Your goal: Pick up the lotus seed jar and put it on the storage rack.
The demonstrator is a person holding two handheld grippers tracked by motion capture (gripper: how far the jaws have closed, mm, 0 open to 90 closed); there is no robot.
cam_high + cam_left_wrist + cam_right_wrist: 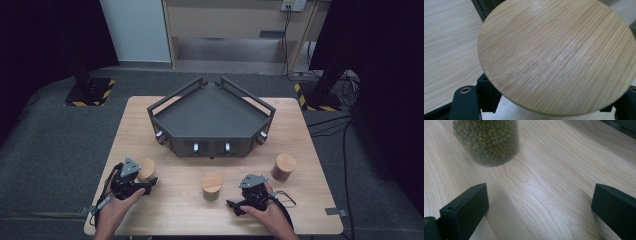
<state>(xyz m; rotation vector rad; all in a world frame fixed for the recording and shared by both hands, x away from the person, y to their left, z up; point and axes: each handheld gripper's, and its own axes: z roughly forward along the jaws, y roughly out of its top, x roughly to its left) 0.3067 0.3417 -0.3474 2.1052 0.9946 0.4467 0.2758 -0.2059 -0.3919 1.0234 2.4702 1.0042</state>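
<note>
L gripper (145, 186) sits at the near-left of the tabletop (165, 210), clamped round a wooden-lidded jar (147, 169); in the left gripper view the round bamboo lid (556, 55) covers most of the frame w/ the black jaws at its lower edge on either side, pressed against the jar. Whether the jar base touches the tabletop can't be told. R gripper (239, 206) rests near-right, held in the person's right hand (270, 215), released: in the right gripper view its jaws stand wide apart w/ bare wood between them. Just ahead of it in that view is a clear jar of green beans (487, 141), standing upright, apart from the jaws. From the high view that's the middle jar (211, 185), w/ wooden lid, between the two grippers. A third jar (283, 166), brownish w/ wooden lid, stands upright further right, near the tray's right corner. Dark grey angular tray (210, 112) w/ raised rails sits at the far-centre of the tabletop, well apart from both grippers.
</note>
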